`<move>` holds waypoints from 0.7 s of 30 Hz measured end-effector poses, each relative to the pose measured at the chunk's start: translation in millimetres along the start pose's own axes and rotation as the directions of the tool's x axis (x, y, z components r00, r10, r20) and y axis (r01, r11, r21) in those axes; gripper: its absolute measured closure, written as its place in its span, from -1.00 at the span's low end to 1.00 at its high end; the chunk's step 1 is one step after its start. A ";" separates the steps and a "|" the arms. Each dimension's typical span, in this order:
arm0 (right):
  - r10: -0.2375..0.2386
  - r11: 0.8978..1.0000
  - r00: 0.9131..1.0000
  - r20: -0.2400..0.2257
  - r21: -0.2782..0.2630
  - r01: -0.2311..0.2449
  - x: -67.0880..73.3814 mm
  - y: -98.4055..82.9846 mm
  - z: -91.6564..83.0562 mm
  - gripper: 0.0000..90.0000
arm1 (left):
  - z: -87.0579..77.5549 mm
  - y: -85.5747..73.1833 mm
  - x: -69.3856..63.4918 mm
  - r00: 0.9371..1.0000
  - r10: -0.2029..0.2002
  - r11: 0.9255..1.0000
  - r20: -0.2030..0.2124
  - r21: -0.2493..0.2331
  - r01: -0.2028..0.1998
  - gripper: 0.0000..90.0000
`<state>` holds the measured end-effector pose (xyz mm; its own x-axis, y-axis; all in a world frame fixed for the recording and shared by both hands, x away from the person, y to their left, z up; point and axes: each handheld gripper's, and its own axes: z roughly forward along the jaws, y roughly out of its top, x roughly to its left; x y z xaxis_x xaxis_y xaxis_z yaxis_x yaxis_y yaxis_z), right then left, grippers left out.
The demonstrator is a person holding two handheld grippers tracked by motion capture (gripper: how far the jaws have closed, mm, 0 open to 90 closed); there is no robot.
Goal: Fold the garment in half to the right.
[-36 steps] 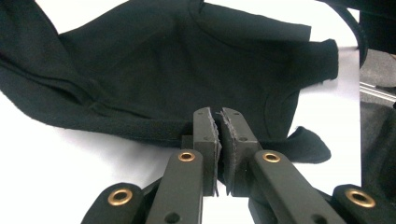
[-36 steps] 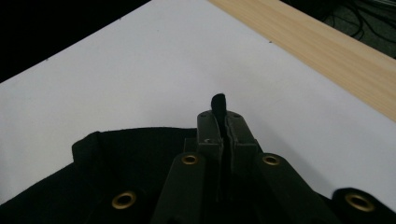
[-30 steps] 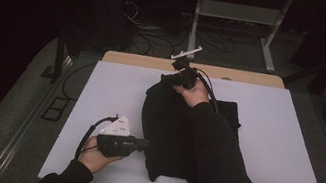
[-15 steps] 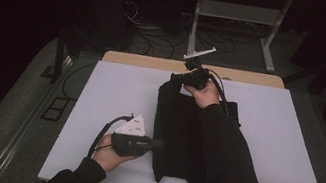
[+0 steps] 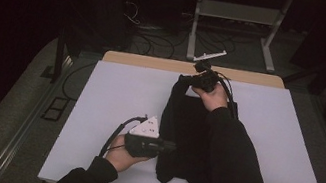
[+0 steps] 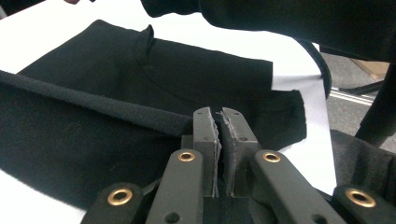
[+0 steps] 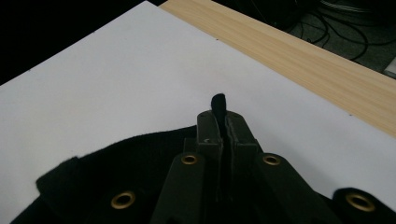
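A black garment (image 5: 185,126) lies lengthwise on the white table top (image 5: 115,93). My left gripper (image 5: 168,146) is at the garment's near left edge. In the left gripper view it (image 6: 219,115) is shut on a rolled fold of the black cloth (image 6: 116,70). My right gripper (image 5: 193,78) is at the garment's far end, near the table's back edge. In the right gripper view it (image 7: 223,119) is shut, with a nub of black cloth (image 7: 116,158) sticking out past its tips. The person's right sleeve (image 5: 235,160) lies across the garment and hides its right part.
A bare wooden strip (image 5: 156,63) runs along the table's far edge, close to the right gripper. Beyond it are a metal stand (image 5: 235,13) and cables on the dark floor. White table surface lies free on both sides of the garment.
Both hands have moved to the right, and the garment's left edge has come with them. The cloth now lies narrower and farther right on the table.
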<state>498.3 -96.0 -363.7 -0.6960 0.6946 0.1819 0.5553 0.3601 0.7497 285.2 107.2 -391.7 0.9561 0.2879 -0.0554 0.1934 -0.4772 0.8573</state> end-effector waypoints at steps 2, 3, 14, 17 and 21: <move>0.004 1.000 1.000 0.002 -0.005 -0.004 -2.1 -1.6 -1.9 0.88 | 3.5 1.3 -0.7 1.000 0.002 1.000 0.007 0.003 -0.002 0.86; 0.009 1.000 1.000 0.002 -0.006 -0.009 -3.2 -2.5 -3.0 0.88 | 5.2 2.0 -1.0 1.000 0.006 1.000 0.010 0.007 -0.006 0.86; 0.039 0.999 0.999 0.013 -0.014 -0.039 -15.0 -11.7 -11.6 0.88 | 20.0 9.2 -4.4 0.999 0.013 1.000 0.038 0.007 -0.013 0.86; 0.038 0.999 0.999 0.020 -0.012 -0.037 -16.9 -13.9 -12.8 0.88 | 23.3 10.1 -4.7 0.999 0.009 1.000 0.044 0.005 -0.010 0.86; 0.031 1.000 0.999 0.044 -0.007 -0.031 -19.3 -17.0 -13.3 0.88 | 27.6 11.6 -4.8 0.999 0.010 1.000 0.049 0.003 -0.010 0.86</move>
<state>496.2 -123.8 -371.5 -0.6578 0.7321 0.1771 0.5735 0.3343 0.7479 289.0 77.4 -395.6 0.9675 0.2426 -0.0720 0.1848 -0.4828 0.8560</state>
